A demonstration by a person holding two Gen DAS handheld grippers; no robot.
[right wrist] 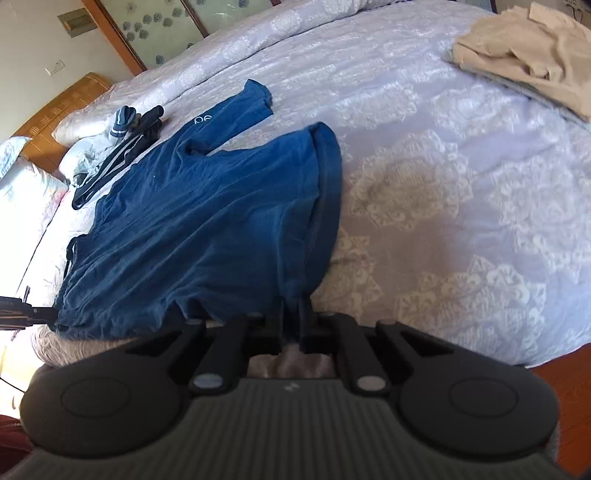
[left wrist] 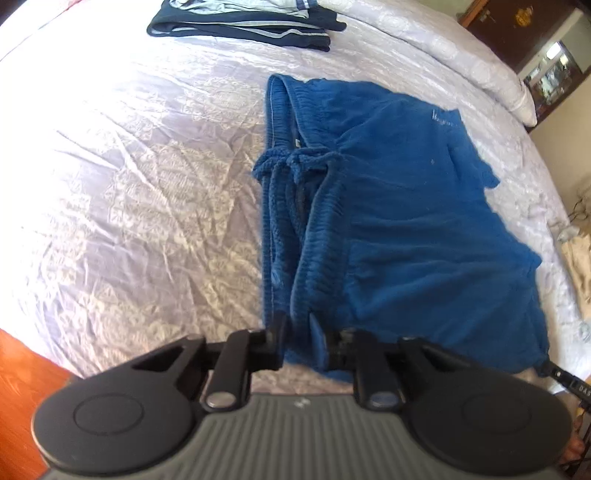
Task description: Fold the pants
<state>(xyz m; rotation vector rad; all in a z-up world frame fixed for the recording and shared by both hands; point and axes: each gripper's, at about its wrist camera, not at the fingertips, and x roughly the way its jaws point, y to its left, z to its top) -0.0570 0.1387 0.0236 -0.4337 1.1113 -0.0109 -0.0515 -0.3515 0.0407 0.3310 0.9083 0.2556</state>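
So the blue pants are lying on the lavender patterned bedspread, already doubled over on themselves, with the elastic waistband and its knotted drawstring bunched along the left side in the left wrist view. The left gripper has its fingers pinched in on the near corner of the waistband — blue fabric is sandwiched right between them, only a narrow gap left. Over on the other side, the right gripper is clamped nearly closed on the near edge of the pants too, down by the hem end, with a bit of cloth tucked between the fingers.

In the right wrist view one leg end pokes out toward the far side, with white lettering on it, and the cuff edge runs down the right side of the pile. The near edge of the pants sits at the edge of the bed.

Other stuff on the bed — a stack of dark folded clothes with grey stripes well beyond the pants, and a crumpled beige garment off in the far right corner. Wooden headboard and pillows show at the left.
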